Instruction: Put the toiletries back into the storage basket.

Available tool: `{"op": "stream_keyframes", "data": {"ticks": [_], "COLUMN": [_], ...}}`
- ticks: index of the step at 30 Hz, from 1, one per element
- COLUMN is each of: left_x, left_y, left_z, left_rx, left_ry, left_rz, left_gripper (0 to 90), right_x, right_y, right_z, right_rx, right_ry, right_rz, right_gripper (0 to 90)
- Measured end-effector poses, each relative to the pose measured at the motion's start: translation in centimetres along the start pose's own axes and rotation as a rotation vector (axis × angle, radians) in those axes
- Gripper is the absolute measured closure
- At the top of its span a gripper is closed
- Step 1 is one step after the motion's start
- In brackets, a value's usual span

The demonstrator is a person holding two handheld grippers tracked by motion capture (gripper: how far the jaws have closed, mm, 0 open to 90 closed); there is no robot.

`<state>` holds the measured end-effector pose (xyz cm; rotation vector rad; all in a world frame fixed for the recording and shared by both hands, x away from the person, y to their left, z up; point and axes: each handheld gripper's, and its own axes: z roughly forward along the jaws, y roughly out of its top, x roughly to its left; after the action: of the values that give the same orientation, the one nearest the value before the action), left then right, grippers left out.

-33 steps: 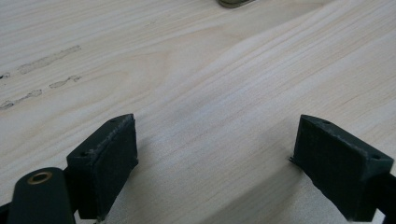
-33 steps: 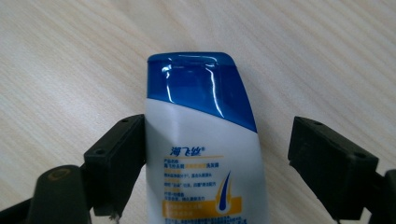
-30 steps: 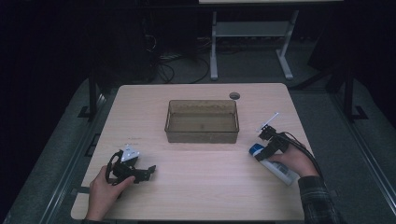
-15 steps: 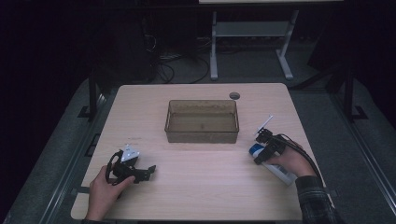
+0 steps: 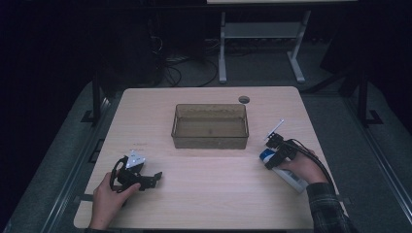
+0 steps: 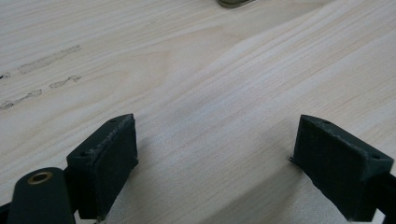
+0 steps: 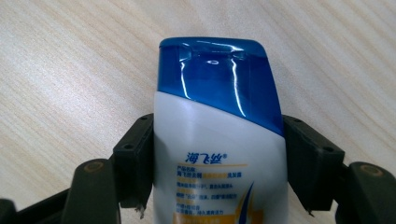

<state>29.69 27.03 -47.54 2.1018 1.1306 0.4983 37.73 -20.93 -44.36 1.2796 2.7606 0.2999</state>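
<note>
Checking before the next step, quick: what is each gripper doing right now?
Left gripper: open, nothing between its fingers, just bare table.
Right gripper: has just been closing, fingers now pressed on the sides of the shampoo bottle.
</note>
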Motion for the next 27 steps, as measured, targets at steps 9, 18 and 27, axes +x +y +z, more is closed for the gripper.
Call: {"op": "stream_keyframes", "data": {"ticks": [9, 18, 27], "left_x": [0.0, 0.0, 0.0], "left_y": [0.0, 0.0, 0.0], "left_z": [0.0, 0.0, 0.0], "left_rx": [0.0, 0.0, 0.0], "left_ry": [0.0, 0.0, 0.0], "left_rz": [0.0, 0.0, 0.0], "left_gripper": [12.2, 12.2, 12.2], "right_x": [-0.1, -0.2, -0.1], "right_y": [-0.3, -0.9, -1.4], "right_z": [-0.9, -2.5, -4.0], "right_rx": [-0.036, -0.107, -0.174], "right_ry": [-0.011, -0.017, -0.025], "right_rz": [0.019, 0.046, 0.066], "right_gripper": [33.6, 34.0, 34.3]}}
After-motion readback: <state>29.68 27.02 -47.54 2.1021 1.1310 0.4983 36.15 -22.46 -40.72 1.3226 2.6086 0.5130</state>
